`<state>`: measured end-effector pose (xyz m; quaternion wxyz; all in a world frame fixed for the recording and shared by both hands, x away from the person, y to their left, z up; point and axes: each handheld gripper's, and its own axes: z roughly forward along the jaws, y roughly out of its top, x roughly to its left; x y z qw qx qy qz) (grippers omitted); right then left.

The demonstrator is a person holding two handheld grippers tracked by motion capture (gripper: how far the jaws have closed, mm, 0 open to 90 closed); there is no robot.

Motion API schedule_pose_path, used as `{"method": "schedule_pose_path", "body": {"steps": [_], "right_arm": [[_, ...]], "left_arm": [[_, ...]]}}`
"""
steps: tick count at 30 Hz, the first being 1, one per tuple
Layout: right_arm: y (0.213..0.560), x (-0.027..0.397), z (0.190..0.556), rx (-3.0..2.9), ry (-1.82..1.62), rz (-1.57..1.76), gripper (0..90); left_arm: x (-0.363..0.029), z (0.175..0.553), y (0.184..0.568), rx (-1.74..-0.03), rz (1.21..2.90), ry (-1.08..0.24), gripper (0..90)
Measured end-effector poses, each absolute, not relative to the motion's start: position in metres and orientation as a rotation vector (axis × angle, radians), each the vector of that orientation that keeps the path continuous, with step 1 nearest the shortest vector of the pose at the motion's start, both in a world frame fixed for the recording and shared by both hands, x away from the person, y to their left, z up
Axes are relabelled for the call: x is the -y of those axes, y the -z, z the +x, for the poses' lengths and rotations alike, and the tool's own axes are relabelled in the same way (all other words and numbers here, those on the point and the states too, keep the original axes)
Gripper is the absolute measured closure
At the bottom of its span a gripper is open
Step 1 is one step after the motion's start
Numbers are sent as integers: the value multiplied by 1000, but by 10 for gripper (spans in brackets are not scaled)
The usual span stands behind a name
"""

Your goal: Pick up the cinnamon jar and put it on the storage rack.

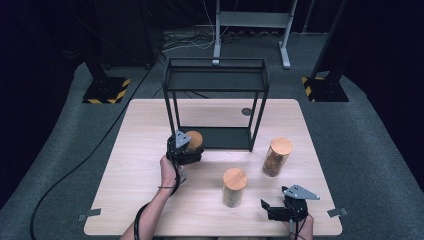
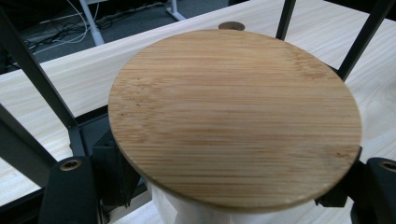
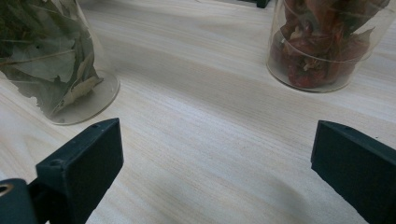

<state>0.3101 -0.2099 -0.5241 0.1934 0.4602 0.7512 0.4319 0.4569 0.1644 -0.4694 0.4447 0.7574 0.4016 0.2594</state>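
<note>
Left tool (image 1: 187, 149): clamped on glass jar (image 1: 194, 141), round bamboo lid (image 2: 233, 116), fine straight grain.
Right tool (image 1: 274, 209): jaws apart above pale wood desk (image 1: 140, 165).
Rack (image 1: 216, 80): black metal bars.

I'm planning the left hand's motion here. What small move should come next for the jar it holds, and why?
Probably ease the held jar forward onto the lower shelf of the black rack. The left gripper is shut on it below its bamboo lid, right at the rack's front edge beside a post. The right gripper rests open near the other two jars.
</note>
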Motion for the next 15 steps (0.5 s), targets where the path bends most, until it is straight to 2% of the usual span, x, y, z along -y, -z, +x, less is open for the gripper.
{"method": "schedule_pose_path", "body": {"steps": [15], "right_arm": [[524, 210, 310, -2111, -1210, 1291, 14]], "left_arm": [[-161, 466, 469, -1001, 1873, -635, 253]]}}
